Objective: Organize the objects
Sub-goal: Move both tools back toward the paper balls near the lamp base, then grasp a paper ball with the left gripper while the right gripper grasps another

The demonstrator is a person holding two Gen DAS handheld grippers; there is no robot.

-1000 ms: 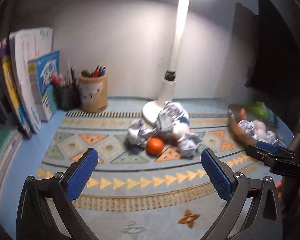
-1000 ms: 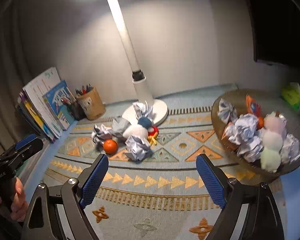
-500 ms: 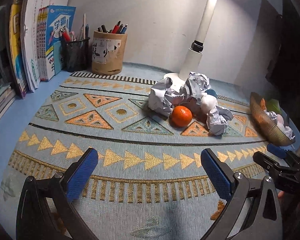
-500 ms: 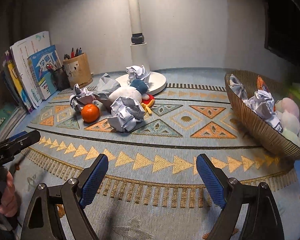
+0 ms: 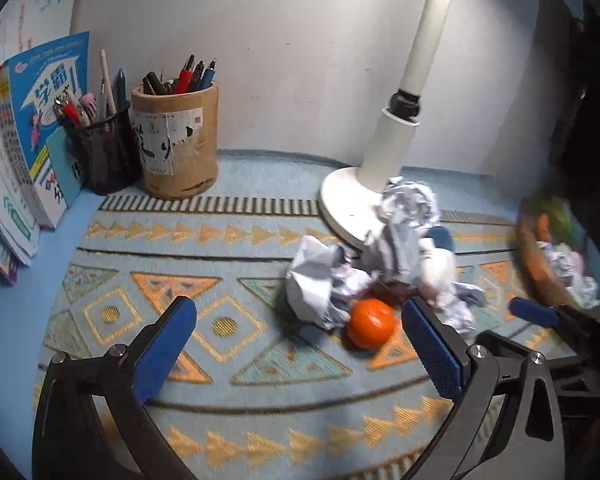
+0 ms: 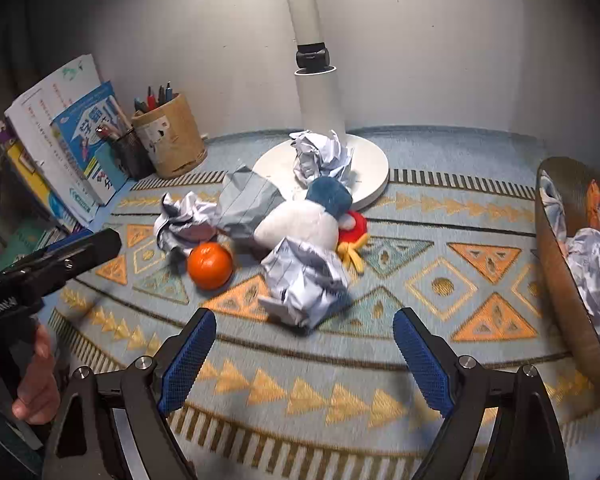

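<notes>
Orange point(image 6: 210, 266) beside crumpled paper point(image 6: 304, 282) (both on mat point(image 6: 420, 280)).

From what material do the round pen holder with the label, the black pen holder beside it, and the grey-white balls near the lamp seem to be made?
Round pen holder: probably bamboo or wood, matt tan, with a cracked lower edge and a paper label.
Black pen holder: looks like metal wire mesh, since its contents show through.
Grey-white balls: crumpled paper with sharp creases, and faint ruled lines on some.
</notes>
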